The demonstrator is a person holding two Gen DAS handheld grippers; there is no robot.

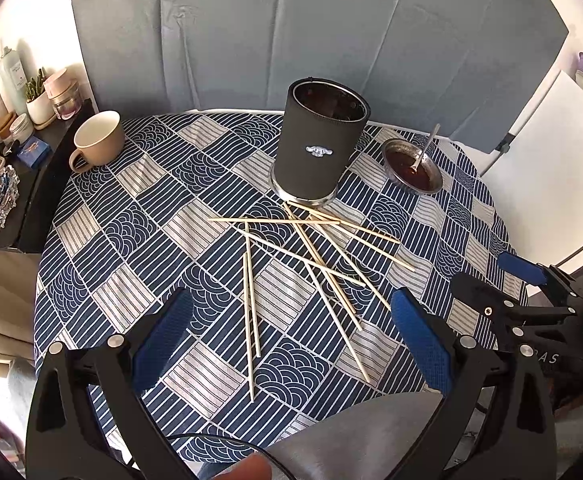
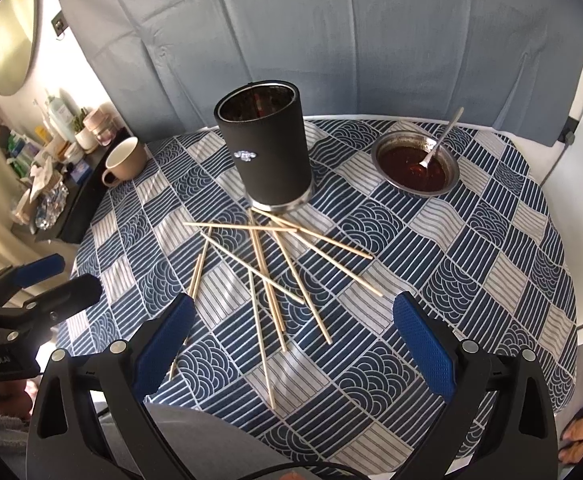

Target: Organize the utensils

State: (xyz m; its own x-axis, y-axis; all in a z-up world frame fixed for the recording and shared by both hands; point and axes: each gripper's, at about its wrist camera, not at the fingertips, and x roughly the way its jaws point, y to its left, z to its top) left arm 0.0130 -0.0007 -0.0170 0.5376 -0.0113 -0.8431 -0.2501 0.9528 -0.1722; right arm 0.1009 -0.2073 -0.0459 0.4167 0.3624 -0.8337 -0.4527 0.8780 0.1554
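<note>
left gripper (image 1: 291,340): jaws spread wide, empty, above near edge of table (image 1: 139,216)
right gripper (image 2: 291,340): jaws spread wide, empty, beside it
chopsticks (image 1: 311,256): loose crossed pile, table centre
holder (image 1: 317,140): black cylinder, upright, toward far edge, touching pile's far tips
bowl (image 1: 411,166): far-right, spoon inside

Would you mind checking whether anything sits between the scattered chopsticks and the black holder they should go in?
Nothing visible does. The chopsticks lie loose right in front of the holder, whose top is open. The sauce bowl and mug stand off to the sides.
</note>
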